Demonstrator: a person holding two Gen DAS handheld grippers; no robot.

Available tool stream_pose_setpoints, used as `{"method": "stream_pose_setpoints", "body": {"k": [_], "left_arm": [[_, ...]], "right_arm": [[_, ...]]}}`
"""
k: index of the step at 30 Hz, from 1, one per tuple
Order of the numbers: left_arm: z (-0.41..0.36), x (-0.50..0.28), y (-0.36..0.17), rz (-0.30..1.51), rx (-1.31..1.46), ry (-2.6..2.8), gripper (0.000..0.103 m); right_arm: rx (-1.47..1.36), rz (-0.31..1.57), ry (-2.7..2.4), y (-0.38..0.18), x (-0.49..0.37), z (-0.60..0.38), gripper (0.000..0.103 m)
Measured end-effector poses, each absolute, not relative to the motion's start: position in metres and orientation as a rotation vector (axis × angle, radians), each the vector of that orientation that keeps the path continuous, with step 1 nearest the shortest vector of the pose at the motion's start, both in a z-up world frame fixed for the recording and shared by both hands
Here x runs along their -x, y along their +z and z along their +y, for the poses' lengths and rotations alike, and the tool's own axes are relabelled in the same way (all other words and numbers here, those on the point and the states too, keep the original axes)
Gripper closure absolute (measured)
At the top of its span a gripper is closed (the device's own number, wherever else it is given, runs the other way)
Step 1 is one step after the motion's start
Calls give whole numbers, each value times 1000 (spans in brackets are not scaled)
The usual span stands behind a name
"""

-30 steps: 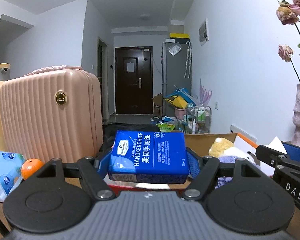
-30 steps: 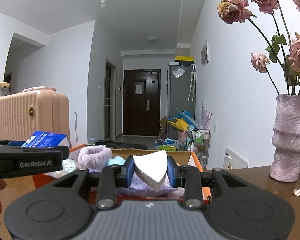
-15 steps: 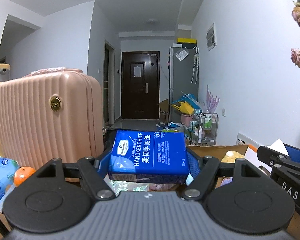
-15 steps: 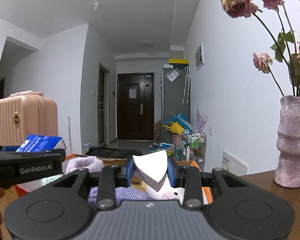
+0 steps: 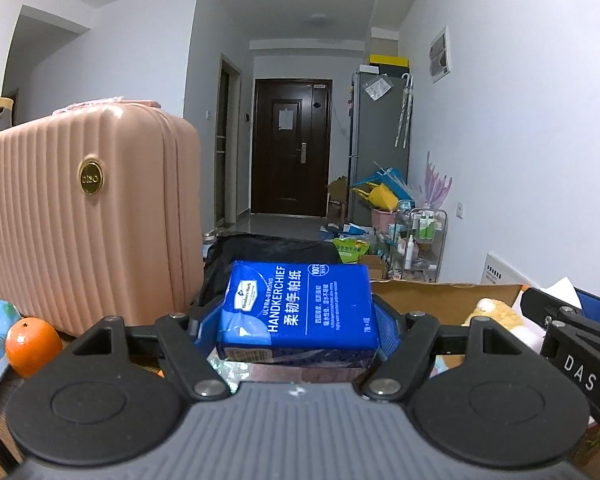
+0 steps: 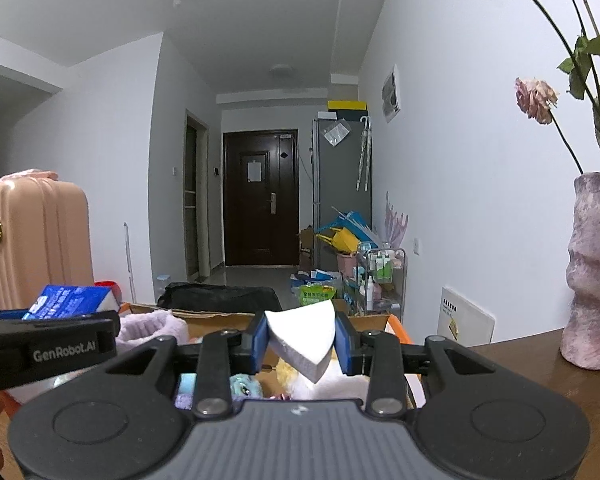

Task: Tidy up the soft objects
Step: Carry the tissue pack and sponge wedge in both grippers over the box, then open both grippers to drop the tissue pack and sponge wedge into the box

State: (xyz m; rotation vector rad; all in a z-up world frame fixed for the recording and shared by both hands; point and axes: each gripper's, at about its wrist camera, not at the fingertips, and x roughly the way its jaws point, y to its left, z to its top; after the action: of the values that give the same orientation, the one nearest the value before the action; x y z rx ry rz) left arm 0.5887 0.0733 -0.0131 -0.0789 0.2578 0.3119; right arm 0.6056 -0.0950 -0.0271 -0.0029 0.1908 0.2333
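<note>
A: The jaws of the left gripper (image 5: pixel 298 322) stand clamped on a blue plastic-wrapped pack of handkerchief tissues (image 5: pixel 300 308), one blue pad against each short side, and the pack lies flat between them with its printed face up.

B: And the right gripper (image 6: pixel 301 339)?

A: Its jaws are drawn close together on a white wedge-shaped foam sponge (image 6: pixel 303 338), which stands upright between the blue pads with its point downward.

B: What lies below them?

A: An open brown cardboard box (image 6: pixel 228 316) sits under and just ahead of both pairs of jaws. In the right wrist view a fluffy lilac knitted piece (image 6: pixel 152 326) rests in it to the left of the jaws, and something yellow and white and plush shows directly beneath the sponge. In the left wrist view a tan plush toy (image 5: pixel 488 310) shows in the box to the right of the jaws.

B: Anything off to the sides?

A: To the left of the left jaws a ribbed pink hard-shell suitcase (image 5: pixel 88 220) stands upright, with a round orange fruit (image 5: pixel 32 346) on the brown wooden surface (image 6: pixel 548 364) near its foot. Well to the right of the right jaws a mottled mauve ceramic vase (image 6: pixel 594 272) stands on that surface, holding faded pink roses (image 6: pixel 536 96).
</note>
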Motion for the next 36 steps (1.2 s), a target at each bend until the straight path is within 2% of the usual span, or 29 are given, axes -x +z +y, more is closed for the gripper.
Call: {"method": "stream_pose_setpoints", "body": {"k": [9, 12, 14, 16, 17, 19, 22, 36], "left_arm": [[73, -606, -18, 282, 79, 321, 27], [74, -604, -18, 271, 73, 324, 19], [73, -601, -18, 261, 78, 324, 12], [74, -599, -18, 251, 82, 334, 3], [74, -597, -18, 245, 84, 342, 1], [76, -594, -19, 234, 89, 357, 0], [78, -592, -18, 229, 97, 366, 0], [77, -588, -18, 232, 95, 378, 0]], "right_arm": [[18, 227, 243, -31, -613, -91, 64], [20, 232, 251, -31, -613, -90, 61], [26, 233, 249, -31, -614, -90, 51], [26, 227, 241, -30, -613, -90, 36], [23, 222, 238, -30, -612, -91, 32], [13, 213, 225, -30, -610, -92, 14], [7, 201, 209, -30, -608, -92, 1], [13, 196, 179, -32, -606, -95, 0]]}}
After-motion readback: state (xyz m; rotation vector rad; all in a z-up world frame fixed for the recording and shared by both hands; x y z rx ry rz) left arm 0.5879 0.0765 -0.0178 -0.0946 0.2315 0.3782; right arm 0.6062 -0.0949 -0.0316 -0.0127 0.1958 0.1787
